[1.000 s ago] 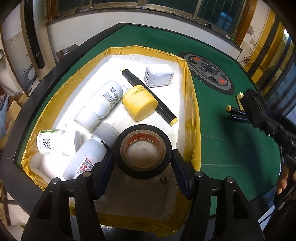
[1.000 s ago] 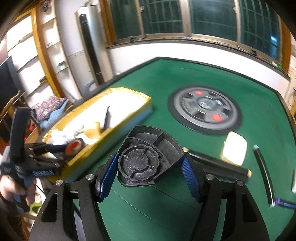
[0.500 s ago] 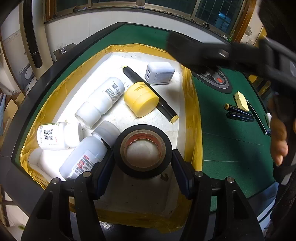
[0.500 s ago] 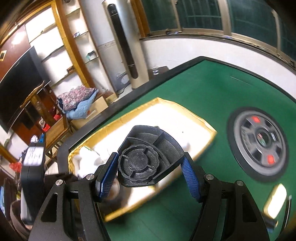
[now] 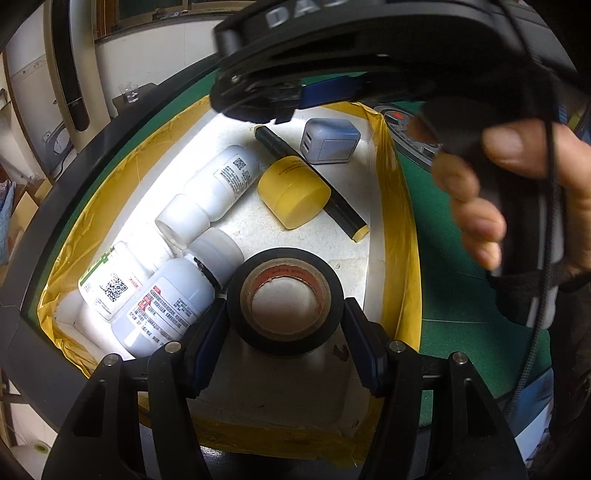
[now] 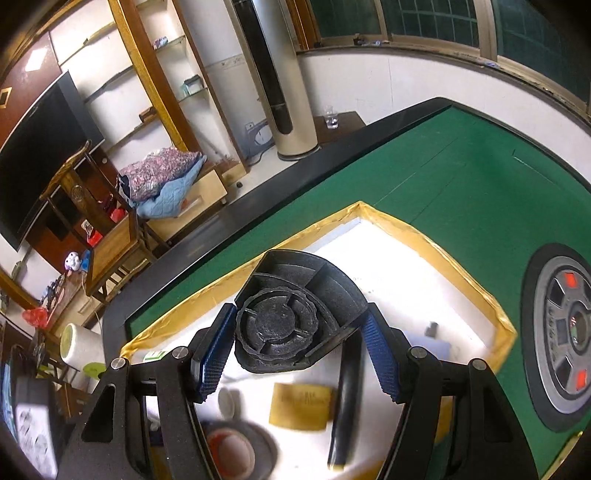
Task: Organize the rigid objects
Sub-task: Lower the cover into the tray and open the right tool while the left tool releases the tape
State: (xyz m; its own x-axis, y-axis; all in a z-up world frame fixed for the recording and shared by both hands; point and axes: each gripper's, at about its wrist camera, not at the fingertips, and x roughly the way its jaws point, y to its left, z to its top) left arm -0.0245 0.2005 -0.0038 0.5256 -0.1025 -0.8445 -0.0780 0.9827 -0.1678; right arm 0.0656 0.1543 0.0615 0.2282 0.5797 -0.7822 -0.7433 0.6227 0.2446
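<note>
Crowding the tray [image 5: 391,192]: bottles [image 5: 221,181], yellow jar [image 5: 293,192], charger [image 5: 330,141].

A lived-in home, a sitting room by the look of it — a green-felt mahjong table [image 6: 461,177] stands near barred windows [image 6: 424,18], with a dark television [image 6: 40,147], wooden shelving [image 6: 140,70], a tower air conditioner [image 6: 273,74] and folded quilts [image 6: 162,181] on a cabinet.

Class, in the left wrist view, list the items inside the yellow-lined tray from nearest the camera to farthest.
Black tape roll held in the left gripper → yellow jar → grey charger block.
</note>
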